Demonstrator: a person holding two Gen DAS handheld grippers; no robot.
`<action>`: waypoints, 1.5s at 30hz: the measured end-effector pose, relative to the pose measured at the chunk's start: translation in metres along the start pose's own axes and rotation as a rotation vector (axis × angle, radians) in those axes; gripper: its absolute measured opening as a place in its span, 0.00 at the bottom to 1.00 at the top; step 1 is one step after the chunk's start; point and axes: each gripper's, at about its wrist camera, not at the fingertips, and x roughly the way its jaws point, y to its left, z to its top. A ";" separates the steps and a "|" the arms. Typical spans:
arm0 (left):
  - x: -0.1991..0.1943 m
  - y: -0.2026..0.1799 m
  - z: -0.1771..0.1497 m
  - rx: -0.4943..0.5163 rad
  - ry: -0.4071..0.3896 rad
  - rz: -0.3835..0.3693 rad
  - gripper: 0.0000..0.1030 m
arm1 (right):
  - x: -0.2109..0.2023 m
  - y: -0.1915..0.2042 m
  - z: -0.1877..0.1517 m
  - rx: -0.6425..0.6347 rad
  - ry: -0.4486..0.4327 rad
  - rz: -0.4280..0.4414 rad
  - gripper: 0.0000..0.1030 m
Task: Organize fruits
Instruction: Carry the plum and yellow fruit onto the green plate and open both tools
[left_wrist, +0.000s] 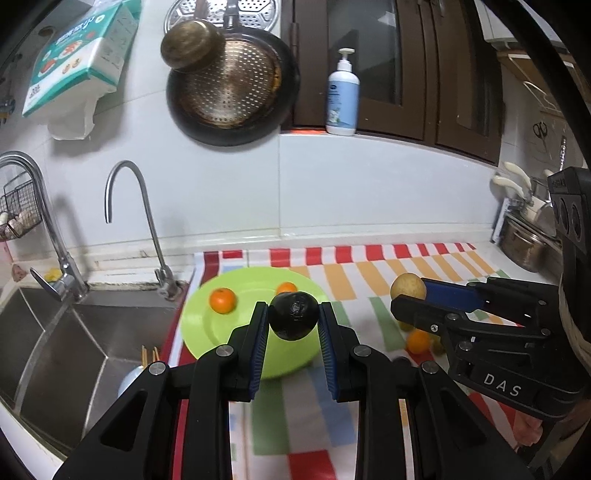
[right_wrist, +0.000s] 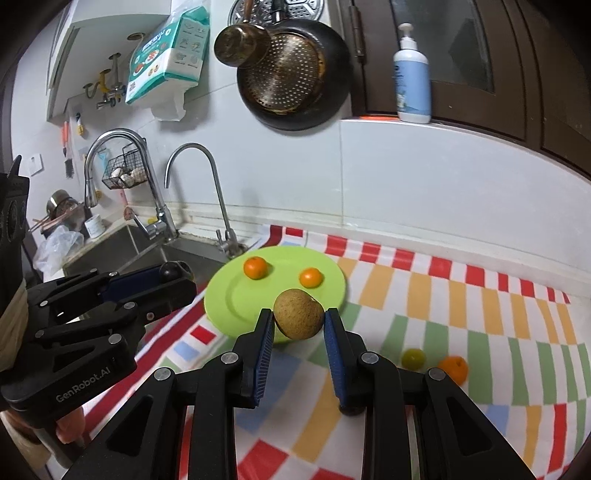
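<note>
- Fruits are split three ways: two oranges, one at the left (left_wrist: 222, 300) and one at the back (left_wrist: 287, 287), lie on the green plate (left_wrist: 207, 325), two pieces are up in the tongs, and a loose orange (right_wrist: 453, 368) and a small green fruit (right_wrist: 413, 358) wait on the striped cloth (right_wrist: 461, 302) over the table.
- Left tongs (left_wrist: 293, 320) are clenched on a dark, near-black fruit (left_wrist: 294, 315), pads pressing both its flanks, and it hangs clear above the near side of the plate.
- That dark fruit is close to round; I can't make out a real long axis, only a puckered end facing back toward the tongs.
- Right tongs (right_wrist: 298, 320) are clenched on a brown, rough-skinned fruit (right_wrist: 299, 314), held above the plate's near right rim.
- The brown fruit is slightly egg-shaped, its long axis lying roughly crosswise between the pads and tipped a little, a small stem mark toward the upper right.
- The step in hand looks like carrying both pieces to the plate. To do it well, I'd bring each one low over a bare patch of plate, away from the two oranges, before letting go, so neither rolls off the rim or knocks a neighbour.
- Keep the two tongs apart on the way down; they sit close, and the sink (left_wrist: 74, 343) lies just left of the plate.
</note>
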 end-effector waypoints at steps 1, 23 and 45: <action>0.002 0.003 0.002 0.001 0.002 0.007 0.26 | 0.003 0.002 0.002 0.000 0.001 0.001 0.28; 0.082 0.059 0.007 -0.018 0.121 0.030 0.26 | 0.113 0.013 0.033 0.017 0.175 0.029 0.28; 0.168 0.084 -0.006 -0.023 0.292 -0.003 0.26 | 0.209 -0.001 0.034 0.023 0.380 0.038 0.28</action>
